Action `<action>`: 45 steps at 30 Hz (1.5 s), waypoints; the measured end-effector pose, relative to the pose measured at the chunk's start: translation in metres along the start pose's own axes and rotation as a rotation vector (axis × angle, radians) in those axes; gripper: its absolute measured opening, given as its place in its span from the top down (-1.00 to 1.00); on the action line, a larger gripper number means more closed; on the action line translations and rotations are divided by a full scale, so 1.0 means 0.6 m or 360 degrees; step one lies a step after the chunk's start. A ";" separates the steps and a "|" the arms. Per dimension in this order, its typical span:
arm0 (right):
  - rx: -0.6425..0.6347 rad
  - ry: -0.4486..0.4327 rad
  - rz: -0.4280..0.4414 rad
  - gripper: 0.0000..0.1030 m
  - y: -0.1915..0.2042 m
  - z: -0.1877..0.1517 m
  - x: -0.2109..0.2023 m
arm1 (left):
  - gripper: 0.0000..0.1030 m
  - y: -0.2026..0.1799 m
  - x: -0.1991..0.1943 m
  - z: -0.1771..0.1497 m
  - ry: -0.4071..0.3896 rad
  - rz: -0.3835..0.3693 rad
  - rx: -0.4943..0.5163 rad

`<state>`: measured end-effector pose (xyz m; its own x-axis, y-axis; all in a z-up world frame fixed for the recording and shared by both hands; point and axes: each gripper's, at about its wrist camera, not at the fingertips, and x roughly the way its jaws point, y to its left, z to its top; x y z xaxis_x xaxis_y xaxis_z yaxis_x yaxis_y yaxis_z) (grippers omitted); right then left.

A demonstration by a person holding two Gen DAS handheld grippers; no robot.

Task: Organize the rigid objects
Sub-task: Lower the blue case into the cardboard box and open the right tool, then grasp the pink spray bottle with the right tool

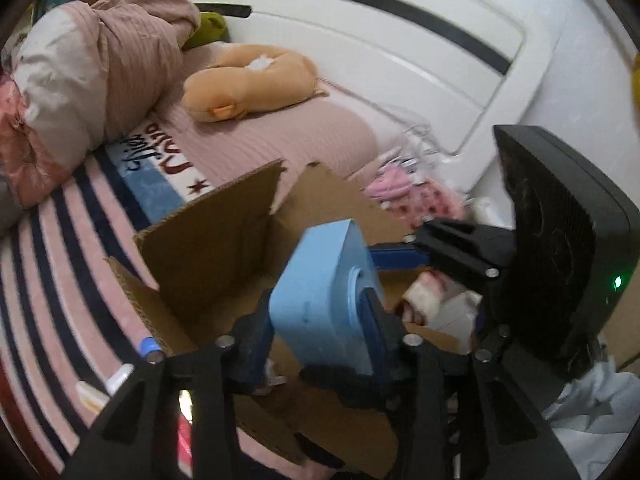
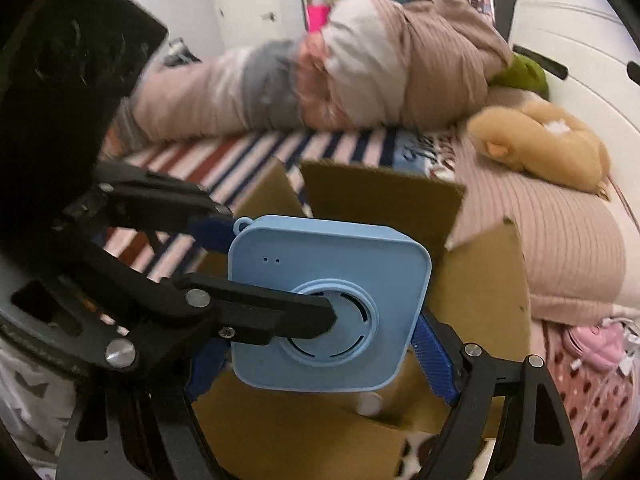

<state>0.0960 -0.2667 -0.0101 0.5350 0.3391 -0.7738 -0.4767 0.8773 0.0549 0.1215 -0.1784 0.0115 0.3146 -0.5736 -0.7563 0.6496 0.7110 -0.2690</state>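
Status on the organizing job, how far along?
Done: a white-and-pink item already lies in the cardboard box. In hand: the left gripper is clamped on the light-blue square device above the open box; the right gripper flanks it, grip unclear. Left: lower it in and release.

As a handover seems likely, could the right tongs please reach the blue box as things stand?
Probably yes: the blue box sits between the open right tongs; the left tongs pinch only its faces.

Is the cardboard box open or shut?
Open: the cardboard box has its flaps standing up, with small items visible inside.
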 end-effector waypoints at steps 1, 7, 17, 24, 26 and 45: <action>-0.0007 0.0026 -0.0049 -0.57 -0.003 -0.003 0.004 | 0.00 0.000 0.002 0.003 0.0003 0.0054 0.0010; -0.0036 0.0050 -0.0133 -0.77 -0.003 -0.011 0.008 | -0.23 0.032 -0.038 -0.009 -0.0090 0.0139 -0.0026; -0.0147 -0.0280 0.0192 -0.78 0.094 0.002 -0.052 | -0.36 0.136 -0.174 -0.107 -0.0310 0.0461 -0.0185; -0.0307 -0.0235 0.0389 -0.24 0.245 0.005 -0.012 | -0.36 0.238 -0.193 -0.244 -0.0334 0.0579 -0.0387; -0.0328 -0.0132 0.0431 -0.15 0.276 -0.002 0.027 | -0.36 0.263 -0.186 -0.277 -0.0346 0.0560 -0.0438; -0.0141 0.0346 -0.0073 -0.07 0.246 -0.033 0.283 | -0.43 0.315 -0.132 -0.353 -0.0356 0.0583 -0.0528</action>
<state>0.1030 -0.0863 -0.1459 0.3991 0.2103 -0.8924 -0.5198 0.8537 -0.0313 0.0728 0.0878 -0.1055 0.6424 -0.3111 -0.7004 0.2280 0.9501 -0.2129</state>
